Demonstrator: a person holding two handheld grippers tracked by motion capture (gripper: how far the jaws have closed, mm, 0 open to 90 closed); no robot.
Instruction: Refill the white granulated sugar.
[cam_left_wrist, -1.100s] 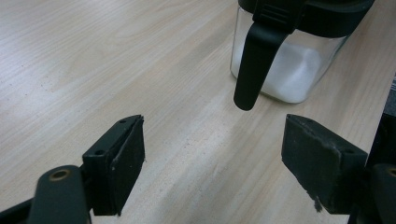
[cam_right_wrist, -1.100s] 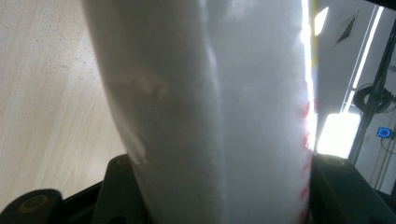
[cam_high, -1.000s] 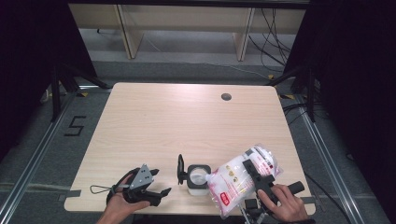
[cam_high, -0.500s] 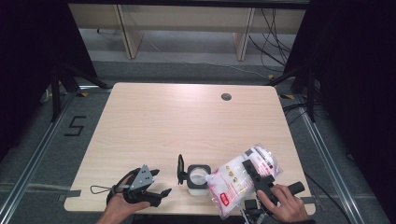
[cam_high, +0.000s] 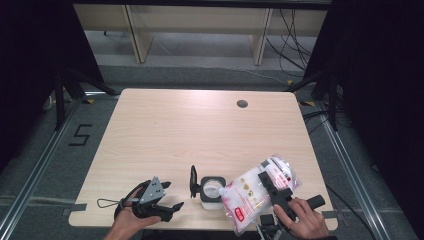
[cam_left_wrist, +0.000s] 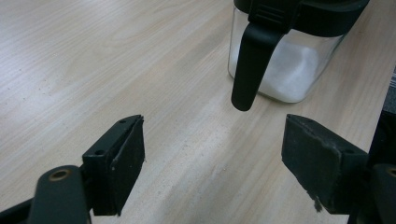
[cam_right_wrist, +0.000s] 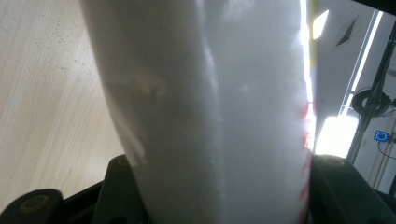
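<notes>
I had the right tongs (cam_high: 270, 186) clamped on a soft plastic bag (cam_high: 250, 192), translucent white with red print and packed with white grains, held tilted over the counter's (cam_high: 200, 130) near right edge, just beside the jar (cam_high: 211, 190). That jar was square clear glass with a black hinged lid, holding white powder. My left tongs (cam_left_wrist: 212, 154) sat open and empty over pale woodgrain.
</notes>
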